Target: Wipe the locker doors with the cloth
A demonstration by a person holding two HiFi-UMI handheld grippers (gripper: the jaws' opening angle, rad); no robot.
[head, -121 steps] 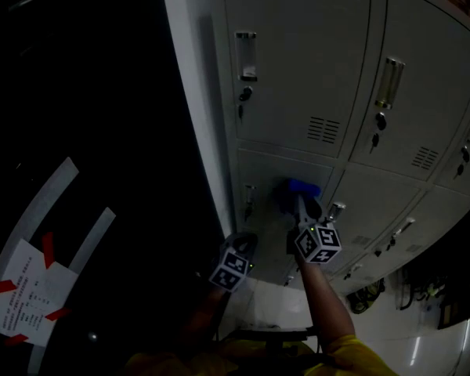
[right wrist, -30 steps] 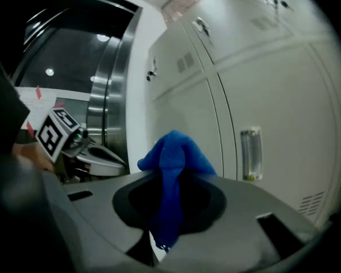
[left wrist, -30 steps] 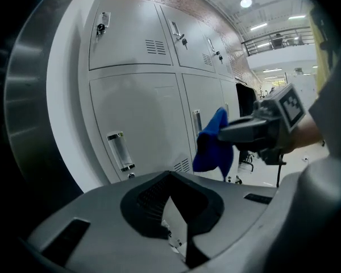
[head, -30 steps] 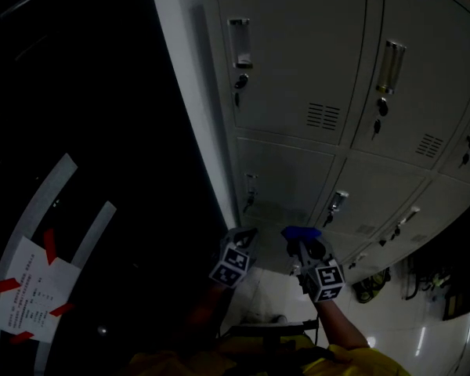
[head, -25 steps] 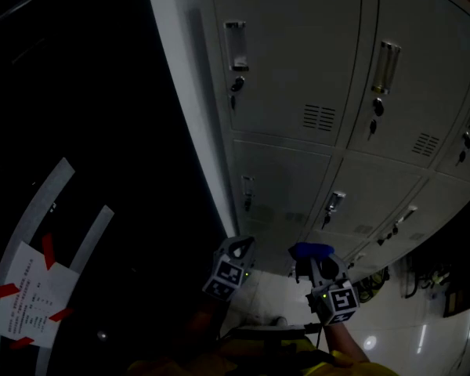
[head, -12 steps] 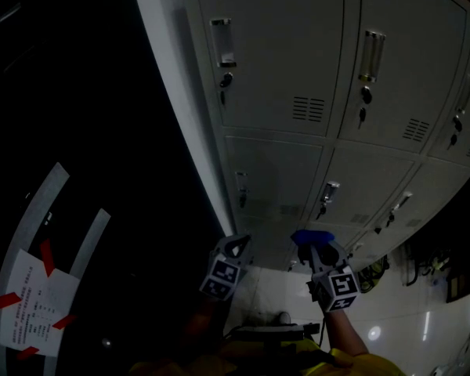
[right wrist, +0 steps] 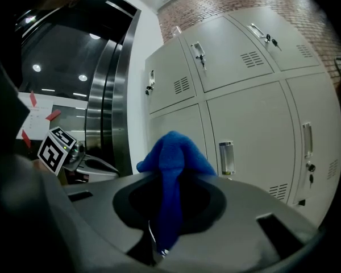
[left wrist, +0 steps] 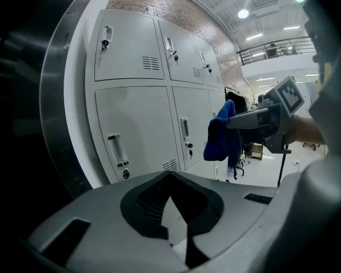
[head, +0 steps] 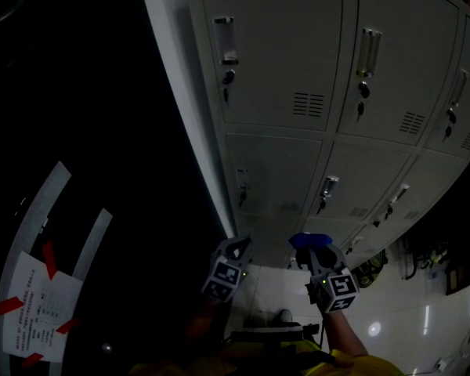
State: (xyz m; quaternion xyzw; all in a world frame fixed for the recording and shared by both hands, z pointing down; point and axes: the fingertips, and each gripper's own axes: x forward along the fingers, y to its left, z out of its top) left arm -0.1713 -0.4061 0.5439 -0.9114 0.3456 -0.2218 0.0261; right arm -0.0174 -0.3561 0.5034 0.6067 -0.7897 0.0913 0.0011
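The grey locker doors (head: 282, 45) fill the upper right of the head view, each with a handle and a keyed lock. My right gripper (head: 312, 243) hangs below the bottom row, off the doors, shut on a blue cloth (head: 309, 240). In the right gripper view the blue cloth (right wrist: 171, 152) bulges out between the jaws of the right gripper (right wrist: 169, 178), with the lockers (right wrist: 256, 124) beyond. My left gripper (head: 236, 247) is beside it, shut and holding nothing. In the left gripper view, past the left gripper (left wrist: 170, 175), the cloth (left wrist: 219, 138) droops from the right gripper.
A dark steel door frame (right wrist: 111, 112) stands left of the lockers. A paper sheet fixed with red tape (head: 35, 304) shows at the lower left. Glossy white floor (head: 407, 319) lies below the lockers, with dark gear (head: 368, 271) at their right end.
The right gripper has drawn the cloth off the lower locker door and down toward me. The left gripper has hardly moved.
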